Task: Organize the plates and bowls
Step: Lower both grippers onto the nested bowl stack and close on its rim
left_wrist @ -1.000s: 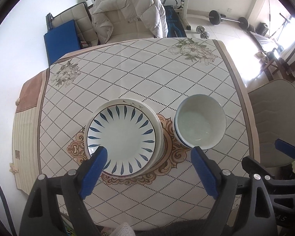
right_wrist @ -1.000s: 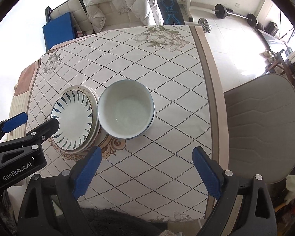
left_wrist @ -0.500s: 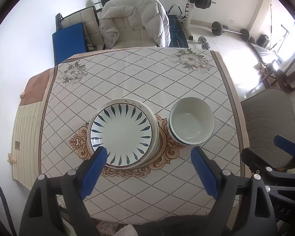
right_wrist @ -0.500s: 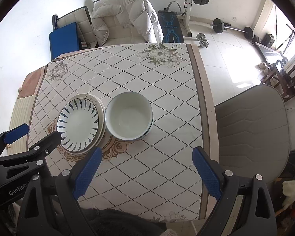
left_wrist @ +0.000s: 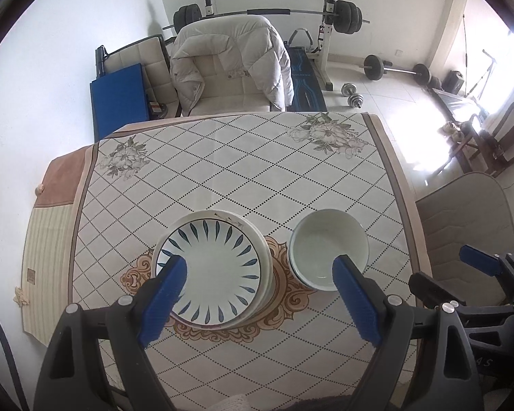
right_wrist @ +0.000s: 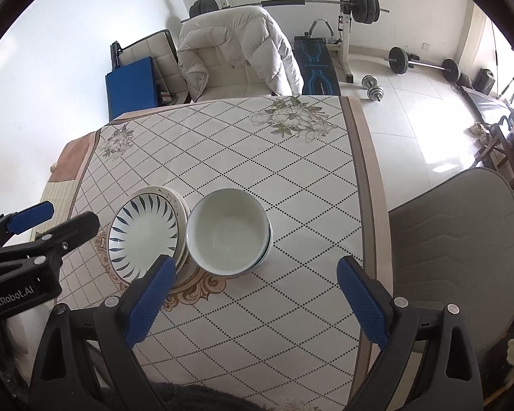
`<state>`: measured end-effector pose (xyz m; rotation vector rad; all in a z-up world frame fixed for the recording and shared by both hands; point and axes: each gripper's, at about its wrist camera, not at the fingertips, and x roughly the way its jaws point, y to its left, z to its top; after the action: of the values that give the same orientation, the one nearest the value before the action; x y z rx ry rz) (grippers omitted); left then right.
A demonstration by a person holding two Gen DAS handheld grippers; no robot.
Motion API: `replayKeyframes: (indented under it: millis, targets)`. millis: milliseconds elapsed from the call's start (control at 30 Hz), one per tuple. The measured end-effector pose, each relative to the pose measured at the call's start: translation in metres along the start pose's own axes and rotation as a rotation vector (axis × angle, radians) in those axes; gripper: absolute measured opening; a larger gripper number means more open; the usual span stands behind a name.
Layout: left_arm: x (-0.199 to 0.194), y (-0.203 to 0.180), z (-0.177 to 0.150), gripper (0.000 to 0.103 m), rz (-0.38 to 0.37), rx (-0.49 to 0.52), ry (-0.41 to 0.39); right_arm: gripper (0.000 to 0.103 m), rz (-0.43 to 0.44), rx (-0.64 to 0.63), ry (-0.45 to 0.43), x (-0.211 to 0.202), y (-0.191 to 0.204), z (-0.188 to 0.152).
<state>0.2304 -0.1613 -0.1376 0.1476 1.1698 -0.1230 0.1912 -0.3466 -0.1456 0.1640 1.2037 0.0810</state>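
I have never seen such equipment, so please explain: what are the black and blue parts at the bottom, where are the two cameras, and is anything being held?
There is no robot. A person holds one gripper in each hand, and each carries a camera looking along its blue fingers. One picture is from the left gripper, the other from the right gripper. Both are open and hold nothing. On the table a stack of plates stands beside stacked bowls.
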Motion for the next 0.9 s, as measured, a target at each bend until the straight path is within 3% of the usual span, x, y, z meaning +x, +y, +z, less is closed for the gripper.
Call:
replayKeyframes:
  millis: [67,200,567,733,900]
  targets:
    - [0.015,0.001,0.009,0.087,-0.003,0.03,0.024,0.097,0.032,0.039,0.043,0.019,-0.011,0.001]
    - [0.06,-0.001,0.032,0.087,-0.074,0.104,0.153,0.097,0.053,0.156,0.14,0.061,-0.036,0.001]
    - [0.193,-0.038,0.077,0.083,-0.304,0.328,0.491,0.097,0.365,0.564,0.316,0.185,-0.075,-0.019]
    - [0.231,-0.059,0.071,0.082,-0.38,0.426,0.605,0.097,0.458,0.656,0.327,0.221,-0.073,-0.033]
    - [0.257,-0.071,0.065,0.08,-0.416,0.453,0.669,0.097,0.473,0.669,0.326,0.243,-0.067,-0.037]
